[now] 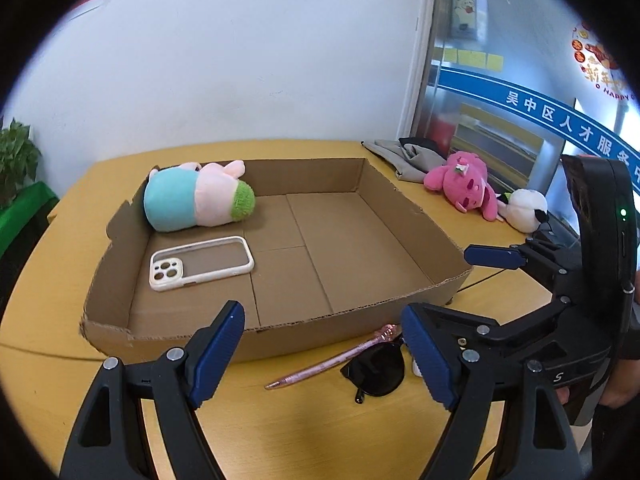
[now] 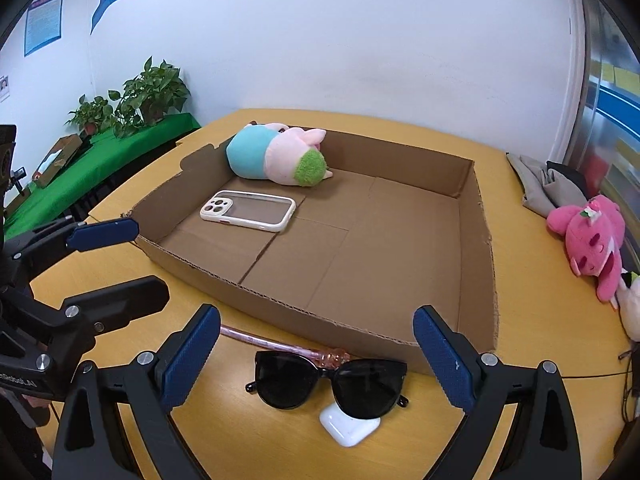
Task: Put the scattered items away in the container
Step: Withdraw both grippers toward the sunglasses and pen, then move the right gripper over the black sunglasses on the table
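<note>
left gripper [image 1: 322, 354] wide open, empty | right gripper [image 2: 316, 360] wide open, empty, framing black plastic sunglasses [image 2: 328, 384] for pickup | shallow brown cardboard tray [image 2: 476, 248] just beyond

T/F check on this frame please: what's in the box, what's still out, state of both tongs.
1. The phone case lies inside the cardboard box. True.
2. The sunglasses are already in the box. False: they lie on the table in front of it.
3. Both the left tongs and the right tongs are open and hold nothing. True.
4. The pink pen is beside the blue-and-pink plush. False: it lies outside the box, by the sunglasses.
5. The white earbud case sits under the sunglasses' edge. True.
</note>
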`<state>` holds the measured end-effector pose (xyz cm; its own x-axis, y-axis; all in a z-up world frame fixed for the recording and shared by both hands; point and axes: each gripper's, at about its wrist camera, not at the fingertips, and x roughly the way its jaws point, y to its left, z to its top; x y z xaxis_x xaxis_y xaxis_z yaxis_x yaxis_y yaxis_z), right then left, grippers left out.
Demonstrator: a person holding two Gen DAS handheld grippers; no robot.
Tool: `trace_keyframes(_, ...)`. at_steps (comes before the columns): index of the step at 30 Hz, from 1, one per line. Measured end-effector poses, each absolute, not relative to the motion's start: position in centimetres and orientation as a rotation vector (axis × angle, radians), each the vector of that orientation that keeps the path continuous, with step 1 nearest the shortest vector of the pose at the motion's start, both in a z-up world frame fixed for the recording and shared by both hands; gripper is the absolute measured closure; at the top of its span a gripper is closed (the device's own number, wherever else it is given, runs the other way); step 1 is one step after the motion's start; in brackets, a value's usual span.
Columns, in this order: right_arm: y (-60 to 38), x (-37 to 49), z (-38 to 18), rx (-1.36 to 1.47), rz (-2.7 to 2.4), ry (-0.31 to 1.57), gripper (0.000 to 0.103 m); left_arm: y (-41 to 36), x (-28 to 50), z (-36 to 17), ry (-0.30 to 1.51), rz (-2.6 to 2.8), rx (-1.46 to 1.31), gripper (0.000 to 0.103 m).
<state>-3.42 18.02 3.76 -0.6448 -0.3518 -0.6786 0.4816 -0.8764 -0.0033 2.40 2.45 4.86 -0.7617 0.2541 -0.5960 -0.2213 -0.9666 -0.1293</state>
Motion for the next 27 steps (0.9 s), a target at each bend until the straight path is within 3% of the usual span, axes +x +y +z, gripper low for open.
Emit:
trace_keyframes(12, 23.2, -3.4, -1.0, 1.136, -2.485, 0.131, 0.004, 2.5, 2.9, 1.4, -0.156, 2.711, -1.047, 0.022)
trace_keyframes(22, 25.5, -3.0, -4.5, 1.209, -2.436, 0.152, 0.004, 3.2, 2.8, -0.6, -0.194, 2.64, -1.105, 0.022)
trace_keyframes(27, 23.8, -3.9, -5.3, 1.159, -2.382, 0.293, 0.004, 3.9, 2.1, -2.0, -0.239, 2.577, -1.159, 0.022)
